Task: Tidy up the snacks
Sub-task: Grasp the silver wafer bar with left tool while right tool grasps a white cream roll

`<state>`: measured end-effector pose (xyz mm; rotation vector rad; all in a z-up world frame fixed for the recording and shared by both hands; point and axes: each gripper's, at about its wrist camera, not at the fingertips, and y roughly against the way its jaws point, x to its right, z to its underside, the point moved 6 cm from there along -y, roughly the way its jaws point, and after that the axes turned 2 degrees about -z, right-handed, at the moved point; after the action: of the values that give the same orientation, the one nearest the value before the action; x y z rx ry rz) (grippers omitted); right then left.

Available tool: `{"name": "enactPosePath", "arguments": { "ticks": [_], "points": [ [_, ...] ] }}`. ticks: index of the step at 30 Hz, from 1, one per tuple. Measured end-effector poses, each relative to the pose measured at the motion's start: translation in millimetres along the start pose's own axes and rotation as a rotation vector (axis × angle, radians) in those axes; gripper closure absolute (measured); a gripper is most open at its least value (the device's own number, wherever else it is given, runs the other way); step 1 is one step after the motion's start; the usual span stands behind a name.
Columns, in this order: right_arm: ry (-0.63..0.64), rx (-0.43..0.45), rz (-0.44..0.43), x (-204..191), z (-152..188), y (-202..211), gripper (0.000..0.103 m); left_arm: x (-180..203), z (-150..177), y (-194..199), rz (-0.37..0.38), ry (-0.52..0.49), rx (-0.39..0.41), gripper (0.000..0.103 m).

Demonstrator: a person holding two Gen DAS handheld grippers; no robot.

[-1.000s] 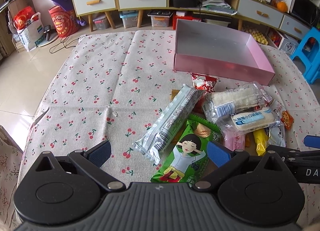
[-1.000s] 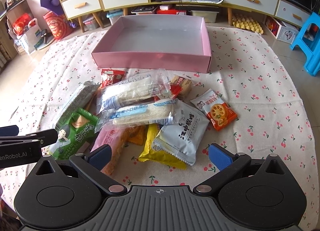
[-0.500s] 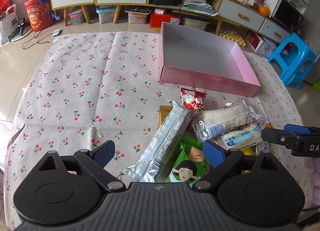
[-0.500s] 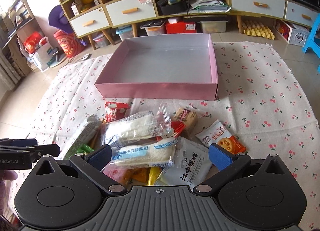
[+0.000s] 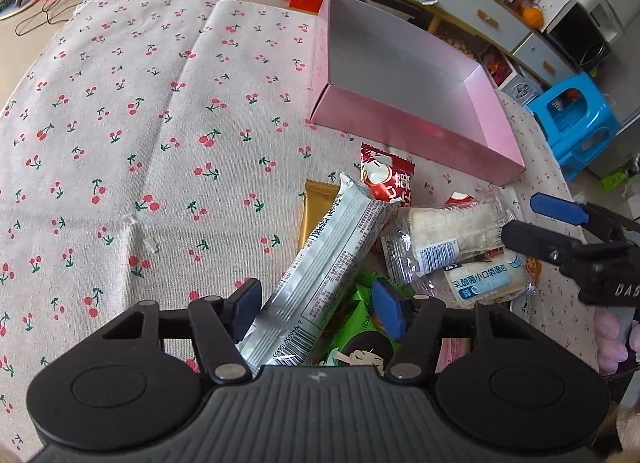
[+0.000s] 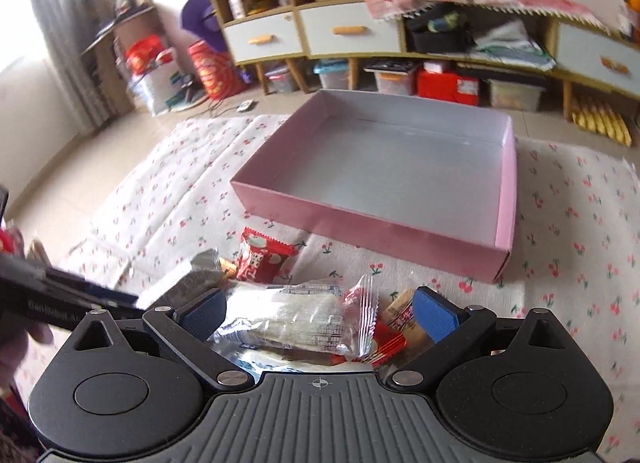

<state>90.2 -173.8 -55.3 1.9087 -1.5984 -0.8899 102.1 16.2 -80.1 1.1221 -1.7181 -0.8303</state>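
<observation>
- The left tongs (image 5: 316, 303) are closing around the long silver packet (image 5: 332, 259), whose near end lies between the two blue pads; the left pad is at the packet's edge, the right pad sits over the green packet (image 5: 360, 339) just beside it, and I cannot tell that either presses yet.
- The silver packet runs forward and to the right from these tongs, its far end resting on the gold bar (image 5: 316, 211) and beside the small red packet (image 5: 386, 179).
- The right tongs (image 6: 318, 309) stand wide, with the clear-wrapped white roll (image 6: 296, 319) lying between the pads but not squeezed (this view is blurred, so contact is hard to judge).
- The pink box (image 5: 416, 135) sits ahead and to the right of the left tongs, straight ahead of the right ones, and it looks empty.
- My judgement: the step in hand is picking the silver packet off the pile on the cherry cloth (image 5: 140, 123).
- To do it well, close on the silver packet alone, keeping the right pad clear of the green wrapper so two snacks do not lift together.
- Grip gently; the contents may crush, and a hold near one end may let the long packet droop.
- Lift straight before swinging to the box, since neighbouring wrappers overlap it.
</observation>
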Motion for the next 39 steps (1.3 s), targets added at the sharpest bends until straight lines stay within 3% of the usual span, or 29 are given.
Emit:
{"name": "enactPosePath", "arguments": {
  "ticks": [3, 10, 15, 25, 34, 37, 39],
  "points": [
    [0.217, -0.036, 0.01, -16.1, 2.7, -7.1, 0.003, 1.2, 0.3, -0.6, -0.005, -0.01, 0.007, 0.046],
    [0.42, -0.139, -0.017, -41.9, 10.2, -33.4, 0.009, 0.4, -3.9, -6.3, -0.015, -0.028, 0.015, 0.046],
    [0.432, -0.171, -0.029, -38.1, 14.0, -48.4, 0.011, -0.1, -6.6, -10.0, -0.015, -0.032, 0.016, 0.05],
    [0.424, -0.15, -0.014, -36.5, 11.6, -51.9, 0.016, 0.2, -11.5, -6.6, -0.038, -0.017, 0.045, 0.071],
    [0.497, -0.137, -0.014, -54.8, 6.2, -61.3, 0.016, -2.6, -11.1, -5.1, -0.052, -0.002, 0.051, 0.073],
    [0.456, -0.143, -0.045, -54.6, 5.9, -63.7, 0.027, -6.0, -10.6, -2.7, -0.058, 0.014, 0.054, 0.074],
    [0.393, -0.153, -0.089, -52.2, 6.1, -63.7, 0.044, -8.1, -10.9, -0.8, -0.055, 0.029, 0.056, 0.075]
  ]
}}
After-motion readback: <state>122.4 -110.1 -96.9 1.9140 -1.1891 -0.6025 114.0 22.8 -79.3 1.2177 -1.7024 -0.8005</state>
